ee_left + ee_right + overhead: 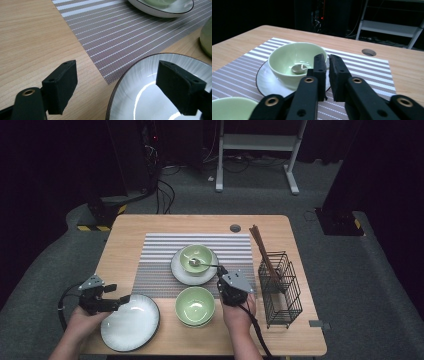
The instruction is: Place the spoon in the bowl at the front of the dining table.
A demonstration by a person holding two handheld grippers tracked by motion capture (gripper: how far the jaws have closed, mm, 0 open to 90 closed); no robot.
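A metal spoon [196,262] [299,68] lies in a pale green bowl [196,253] [292,57] that stands on a white plate [187,276] [265,77] on the striped placemat [160,265]. My right gripper [220,270] [327,58] reaches the bowl's near right rim. Its jaws stand almost together, shut on the spoon's handle, which is hidden behind the pads. My left gripper [119,293] [117,85] is open at the table's near left. It straddles the rim of a grey-white plate [131,322] [140,82], one jaw over the plate and one over bare wood.
A second green bowl [195,306] [232,107] [206,35] sits near the front edge between the hands. A black wire basket [280,287] with chopsticks [262,250] stands at the right. A cable hole [235,228] marks the far side of the table.
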